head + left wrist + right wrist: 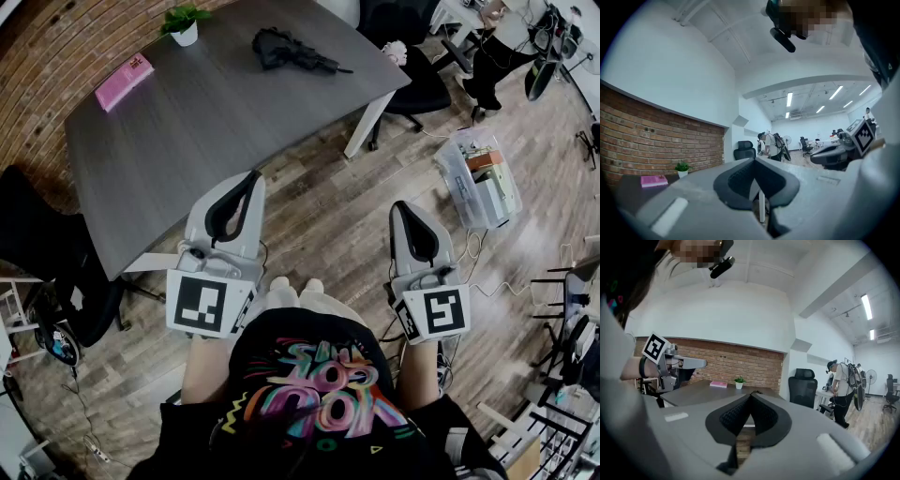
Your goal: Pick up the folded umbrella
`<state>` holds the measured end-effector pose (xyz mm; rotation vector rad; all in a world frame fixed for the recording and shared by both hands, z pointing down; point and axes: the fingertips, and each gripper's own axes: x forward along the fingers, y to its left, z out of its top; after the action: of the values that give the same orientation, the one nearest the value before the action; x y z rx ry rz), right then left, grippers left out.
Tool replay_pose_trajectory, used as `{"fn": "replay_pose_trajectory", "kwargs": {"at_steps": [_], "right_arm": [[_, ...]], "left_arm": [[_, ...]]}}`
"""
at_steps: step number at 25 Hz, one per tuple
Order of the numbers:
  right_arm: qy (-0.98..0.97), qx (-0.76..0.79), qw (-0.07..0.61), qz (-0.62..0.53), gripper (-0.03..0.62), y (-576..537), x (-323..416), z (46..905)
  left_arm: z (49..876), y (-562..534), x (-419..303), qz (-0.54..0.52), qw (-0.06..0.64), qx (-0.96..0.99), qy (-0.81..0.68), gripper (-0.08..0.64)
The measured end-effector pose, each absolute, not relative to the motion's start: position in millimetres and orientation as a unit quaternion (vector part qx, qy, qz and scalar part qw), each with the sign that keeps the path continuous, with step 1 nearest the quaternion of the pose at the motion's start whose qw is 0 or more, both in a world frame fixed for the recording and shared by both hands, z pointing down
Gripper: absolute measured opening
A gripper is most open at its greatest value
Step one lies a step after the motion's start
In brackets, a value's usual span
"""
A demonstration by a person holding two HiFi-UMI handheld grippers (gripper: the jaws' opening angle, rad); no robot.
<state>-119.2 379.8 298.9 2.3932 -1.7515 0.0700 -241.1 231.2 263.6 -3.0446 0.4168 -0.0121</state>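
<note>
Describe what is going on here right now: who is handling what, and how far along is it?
A person stands at the near end of a grey table, holding a two-jaw gripper in each hand. The left gripper and the right gripper both have their jaws shut with nothing between them. The black folded umbrella lies untouched at the table's far end, apart from a pink book and a small potted plant. The pickup has not begun.

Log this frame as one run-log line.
phase: pre-reach | left claw: shut, empty | right claw: shut, empty | folded umbrella: on table far side, untouched
</note>
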Motion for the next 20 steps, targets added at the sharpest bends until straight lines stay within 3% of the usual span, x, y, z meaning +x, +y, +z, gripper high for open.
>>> {"fn": "replay_pose_trajectory", "kwargs": {"at_steps": [20], "right_arm": [[-0.595, 0.801, 0.045, 0.039, -0.002, 392, -67, 312]], "left_arm": [[263, 242, -201, -0.012, 0.046, -0.986, 0.162, 0.002]]}}
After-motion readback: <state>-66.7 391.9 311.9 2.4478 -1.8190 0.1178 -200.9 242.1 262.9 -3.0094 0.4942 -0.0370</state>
